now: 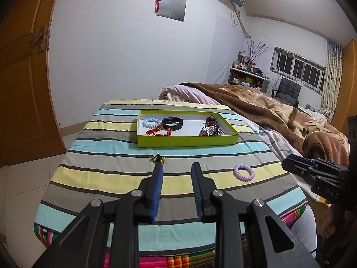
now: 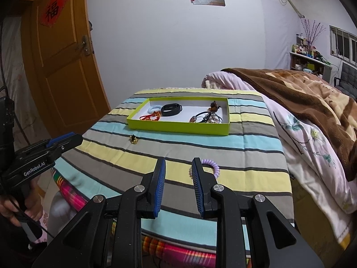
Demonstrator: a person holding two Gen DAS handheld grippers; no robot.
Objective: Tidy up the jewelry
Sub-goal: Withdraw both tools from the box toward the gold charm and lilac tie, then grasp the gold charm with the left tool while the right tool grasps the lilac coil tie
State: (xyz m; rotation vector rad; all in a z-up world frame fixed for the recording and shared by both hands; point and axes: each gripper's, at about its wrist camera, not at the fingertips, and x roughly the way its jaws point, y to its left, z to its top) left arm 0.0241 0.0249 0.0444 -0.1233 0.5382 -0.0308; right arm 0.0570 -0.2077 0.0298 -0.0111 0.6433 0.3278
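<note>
While most of the jewelry already sits in the green tray (image 1: 187,141) near the far end of the striped cloth (image 1: 111,174), two pieces are loose on the cloth outside it: one purple coil tie (image 1: 243,172) and one small gold-and-black trinket (image 1: 158,159). Inside the tray I count one pale blue coil tie (image 1: 151,122), one black band (image 1: 173,122) just beside it, one red cord piece (image 1: 158,131) at the front left, and a tangle of dark ties and beads (image 1: 210,128) on the right side, too jumbled to count. The trinket lies just in front of the tray's near wall, and the purple tie is well apart from it, closer to the bed side. Two grippers here, both hovering over the near part of the cloth with nothing in them. The left gripper (image 1: 177,167) has its jaws apart, tips near the trinket but not touching. The right gripper (image 2: 178,162) is also spread, and its right finger covers part of the purple tie in its own view; can't tell if it touches. One hand (image 2: 20,210) shows, gripping the left handle. One bed with a brown blanket (image 2: 301,93) runs along the right, one wooden door (image 2: 64,67) on the left.
</note>
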